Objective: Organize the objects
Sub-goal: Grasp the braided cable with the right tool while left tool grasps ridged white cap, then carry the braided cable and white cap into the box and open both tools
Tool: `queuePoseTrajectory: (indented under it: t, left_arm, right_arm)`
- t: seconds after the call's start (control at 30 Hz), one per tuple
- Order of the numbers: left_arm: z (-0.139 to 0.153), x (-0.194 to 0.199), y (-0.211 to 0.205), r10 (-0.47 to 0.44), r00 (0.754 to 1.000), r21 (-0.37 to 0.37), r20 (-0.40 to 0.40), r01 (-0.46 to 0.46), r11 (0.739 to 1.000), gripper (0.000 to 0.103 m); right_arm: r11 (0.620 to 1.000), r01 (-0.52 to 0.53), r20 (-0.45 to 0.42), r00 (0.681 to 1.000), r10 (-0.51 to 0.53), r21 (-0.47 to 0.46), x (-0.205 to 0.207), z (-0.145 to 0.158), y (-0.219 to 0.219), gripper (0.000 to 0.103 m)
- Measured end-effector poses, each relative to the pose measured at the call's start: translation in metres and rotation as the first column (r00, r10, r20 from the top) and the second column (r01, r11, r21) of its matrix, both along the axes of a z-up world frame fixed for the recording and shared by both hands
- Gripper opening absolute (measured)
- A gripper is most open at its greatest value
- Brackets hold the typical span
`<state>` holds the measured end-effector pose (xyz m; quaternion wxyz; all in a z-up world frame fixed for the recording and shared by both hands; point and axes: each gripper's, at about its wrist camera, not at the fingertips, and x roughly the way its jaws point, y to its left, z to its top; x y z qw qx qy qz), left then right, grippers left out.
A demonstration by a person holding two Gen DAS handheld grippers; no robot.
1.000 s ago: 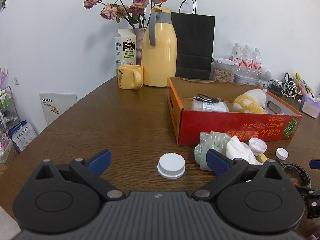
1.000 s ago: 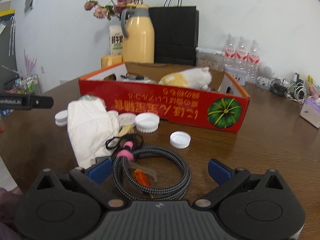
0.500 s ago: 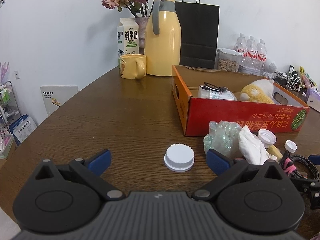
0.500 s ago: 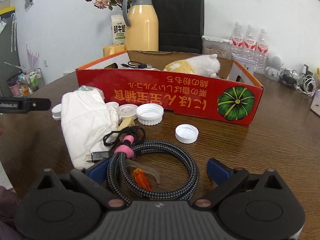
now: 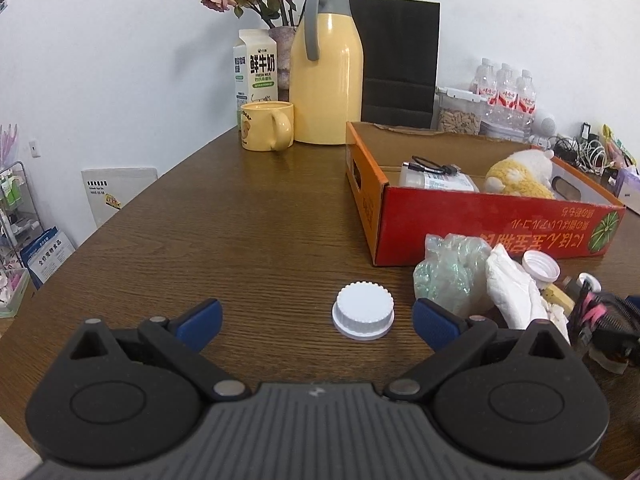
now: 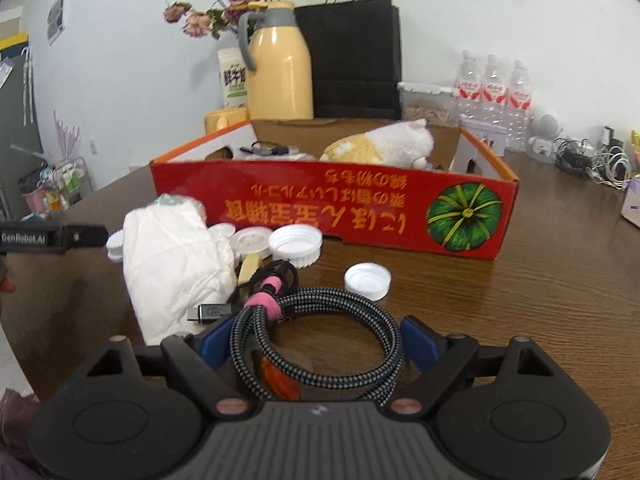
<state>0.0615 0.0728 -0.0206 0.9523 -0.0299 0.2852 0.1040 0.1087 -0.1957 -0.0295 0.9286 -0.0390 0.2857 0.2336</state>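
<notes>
Left view: ribbed cap (image 5: 363, 315). Right view: coiled cable (image 6: 320, 336) between tool (image 6: 316, 338) fingers.

- Left claw (image 5: 316, 316): black linkage arms, blue finger pads (image 5: 434, 322), silver pivot screws, ribbed grey body.
- Right claw (image 6: 316, 334): same build, coppery screws, blue pads (image 6: 418, 338).

A round dark wooden table (image 5: 224, 216) fills the room's foreground, its grain glossy under soft, even light. Behind the table rises a plain white wall (image 5: 112, 40), bare apart from a small socket plate (image 5: 35, 149) low down. Left of the table, a wire rack (image 5: 16, 200) of small packets stands against the wall. Just beside the table's left edge, a white board (image 5: 116, 190) leans on that wall.
</notes>
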Motion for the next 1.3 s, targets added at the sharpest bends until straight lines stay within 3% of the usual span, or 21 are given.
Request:
queuePoseTrajectory:
  t: [0.33,0.47,0.67,0.73,0.97,1.3]
  left_arm:
    - [-0.011,0.016,-0.002,-0.017,0.998,0.029,-0.059,0.019,0.999,0.103]
    - [-0.011,0.022,-0.003,-0.027,0.999,0.032,-0.036,0.029,0.999,0.102]
    - [-0.013,0.031,-0.006,-0.078,0.996,0.017,-0.034,0.079,0.997,0.071]
    - [-0.014,0.031,-0.006,-0.098,0.994,-0.01,-0.04,0.098,0.995,0.042]
    - [-0.008,0.023,-0.003,-0.101,0.995,-0.029,0.005,0.101,0.994,0.041]
    - [0.025,0.018,0.004,-0.076,0.992,-0.01,0.102,0.077,0.997,0.041]
  right_arm:
    - [0.999,0.032,0.046,0.998,-0.033,0.031,0.0,0.009,-0.008,0.086]
    - [0.999,0.037,0.051,0.998,-0.038,0.033,0.0,0.01,-0.01,0.086]
    - [0.998,0.047,0.058,0.997,-0.049,0.035,0.0,0.011,-0.012,0.086]
    - [0.998,0.048,0.059,0.997,-0.05,0.035,0.0,0.011,-0.012,0.086]
    - [0.998,0.05,0.058,0.997,-0.052,0.035,0.001,0.01,-0.014,0.086]
    - [0.998,0.047,0.095,0.994,-0.05,0.039,0.003,0.02,-0.015,0.086]
